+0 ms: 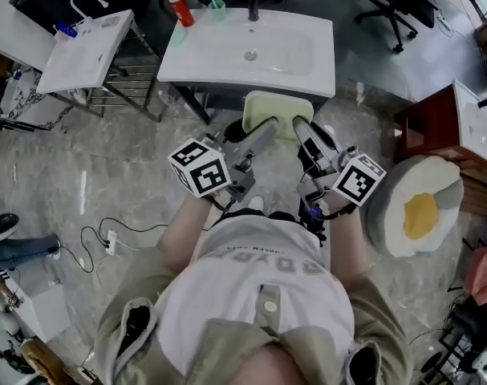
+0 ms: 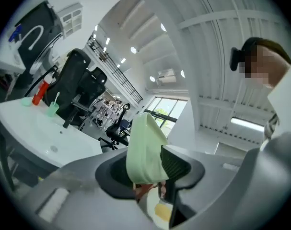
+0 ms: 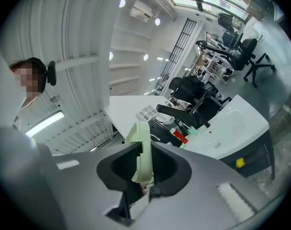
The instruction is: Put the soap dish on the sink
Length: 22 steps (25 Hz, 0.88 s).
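A pale green soap dish (image 1: 277, 109) hangs in the air just in front of the white sink (image 1: 307, 54), between my two grippers. My right gripper (image 1: 301, 127) is shut on the dish's right rim; the right gripper view shows the rim (image 3: 144, 152) pinched between the pads (image 3: 157, 164). My left gripper (image 1: 263, 127) is at the dish's left edge. In the left gripper view the dish (image 2: 144, 147) stands between that gripper's (image 2: 150, 169) parted jaws, close against the right pad (image 2: 176, 164). Both grippers point level toward the sink (image 2: 35, 123) (image 3: 241, 114).
On the sink's back edge stand a red bottle (image 1: 180, 8), a green cup with a toothbrush (image 1: 217, 9) and a dark faucet (image 1: 253, 10). A second white basin (image 1: 83, 50) is at left. A fried-egg cushion (image 1: 420, 207) and red cabinet (image 1: 436, 127) are at right.
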Tool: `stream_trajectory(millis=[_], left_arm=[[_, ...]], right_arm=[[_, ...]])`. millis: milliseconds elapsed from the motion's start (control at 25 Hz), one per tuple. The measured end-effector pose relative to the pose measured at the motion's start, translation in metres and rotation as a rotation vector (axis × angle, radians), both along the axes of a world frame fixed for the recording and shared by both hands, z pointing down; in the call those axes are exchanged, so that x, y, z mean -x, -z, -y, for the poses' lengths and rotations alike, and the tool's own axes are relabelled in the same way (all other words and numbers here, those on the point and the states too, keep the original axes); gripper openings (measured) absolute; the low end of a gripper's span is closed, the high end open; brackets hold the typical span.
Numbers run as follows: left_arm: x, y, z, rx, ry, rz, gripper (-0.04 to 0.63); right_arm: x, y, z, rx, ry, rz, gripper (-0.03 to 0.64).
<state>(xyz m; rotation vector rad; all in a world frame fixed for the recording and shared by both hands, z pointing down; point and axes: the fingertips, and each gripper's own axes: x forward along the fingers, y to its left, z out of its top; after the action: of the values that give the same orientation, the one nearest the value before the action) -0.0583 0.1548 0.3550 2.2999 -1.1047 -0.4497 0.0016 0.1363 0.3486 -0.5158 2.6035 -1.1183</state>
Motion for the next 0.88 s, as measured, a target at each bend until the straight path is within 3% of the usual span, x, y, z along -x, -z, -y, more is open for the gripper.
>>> stream_trajectory(millis=[320, 600, 760, 880], left_arm=[[-0.014, -0.017, 0.018, -0.135, -0.158, 0.419, 0.31], [-0.021, -0.024, 0.028, -0.217, -0.26, 0.535, 0.351], [-0.024, -0.037, 0.041, -0.259, -0.3, 0.668, 0.36], [-0.022, -0.045, 0.059, -0.297, -0.278, 0.777, 0.382]], right_arm=[[0.004, -0.007, 0.023, 0.052, -0.002, -0.031, 0.054], [-0.002, -0.02, 0.037, 0.111, 0.046, -0.067, 0.054], [-0.007, -0.031, 0.053, 0.159, 0.05, -0.066, 0.054], [-0.006, -0.034, 0.068, 0.181, 0.06, -0.06, 0.054]])
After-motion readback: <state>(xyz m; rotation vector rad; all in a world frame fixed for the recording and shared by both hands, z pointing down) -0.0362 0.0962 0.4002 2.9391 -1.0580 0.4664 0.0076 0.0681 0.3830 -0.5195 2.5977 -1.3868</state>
